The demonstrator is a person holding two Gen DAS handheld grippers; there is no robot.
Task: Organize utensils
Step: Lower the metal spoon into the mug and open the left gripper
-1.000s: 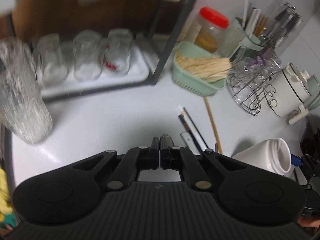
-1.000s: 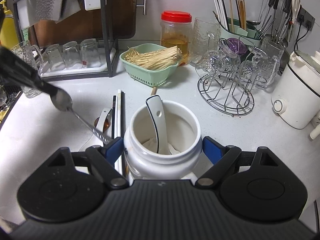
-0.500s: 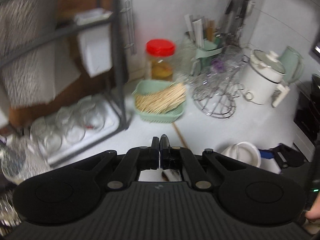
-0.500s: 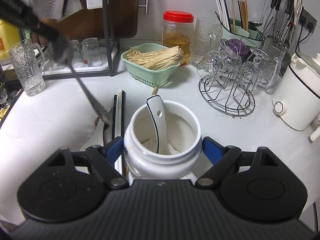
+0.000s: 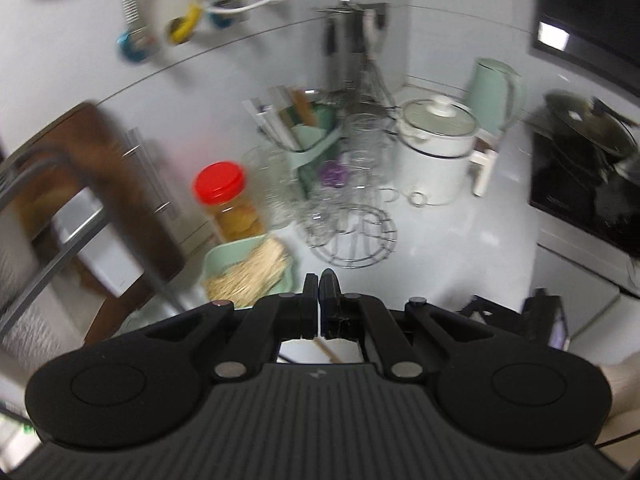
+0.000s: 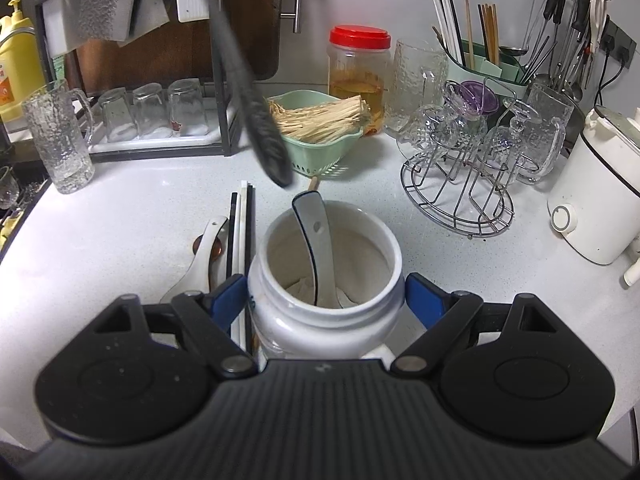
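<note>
My right gripper (image 6: 326,300) clamps the white jar (image 6: 325,276), where one spoon (image 6: 318,248) already stands. My left gripper (image 5: 319,280), pinched closed, carries a metal utensil (image 6: 256,120) above the desk (image 6: 120,224). Another spoon (image 6: 202,256) and chopsticks (image 6: 240,232) lie beside the jar, not yet sorted.

Left claw (image 5: 319,286) closed; right claw (image 6: 326,300) clamped.
</note>
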